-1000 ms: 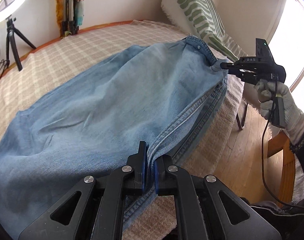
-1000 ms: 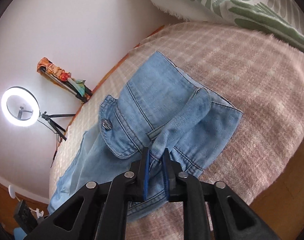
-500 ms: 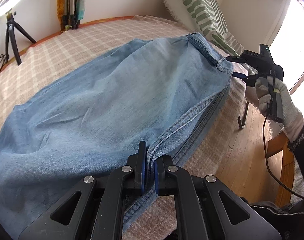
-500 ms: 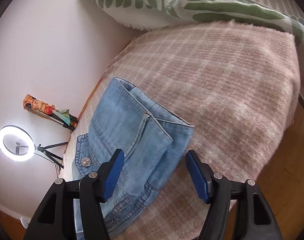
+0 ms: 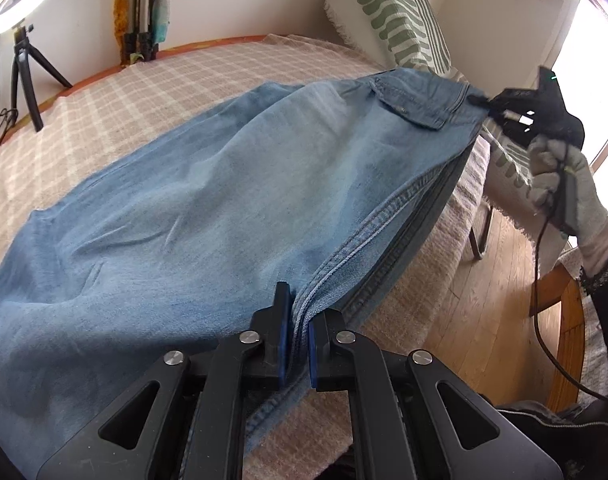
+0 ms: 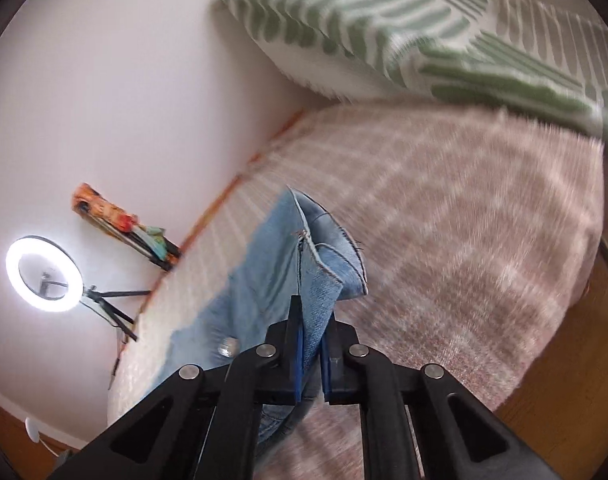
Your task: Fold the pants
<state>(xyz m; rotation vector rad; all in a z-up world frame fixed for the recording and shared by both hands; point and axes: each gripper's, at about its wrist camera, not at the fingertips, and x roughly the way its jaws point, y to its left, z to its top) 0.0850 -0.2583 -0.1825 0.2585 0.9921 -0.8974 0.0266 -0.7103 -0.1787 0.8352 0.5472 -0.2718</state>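
Light blue denim pants (image 5: 207, 200) lie folded lengthwise on a checked bed cover (image 5: 103, 104). My left gripper (image 5: 299, 344) is shut on the pants' side seam at the near edge. My right gripper (image 6: 312, 356) is shut on the waistband corner (image 6: 324, 272) and lifts it off the bed. In the left wrist view the right gripper (image 5: 478, 101) pinches the waistband at the far right, held by a gloved hand (image 5: 564, 184). The pants stretch taut between both grippers.
Green striped pillows (image 5: 388, 12) lean at the head of the bed, also in the right wrist view (image 6: 384, 28). A ring light on a tripod (image 6: 43, 276) stands by the wall. Wooden floor (image 5: 500, 280) lies right of the bed edge.
My right gripper was shut on the waistband, opened and let go half a second ago, and is now shut on the waistband corner again, lifting it. My left gripper kept its hold.
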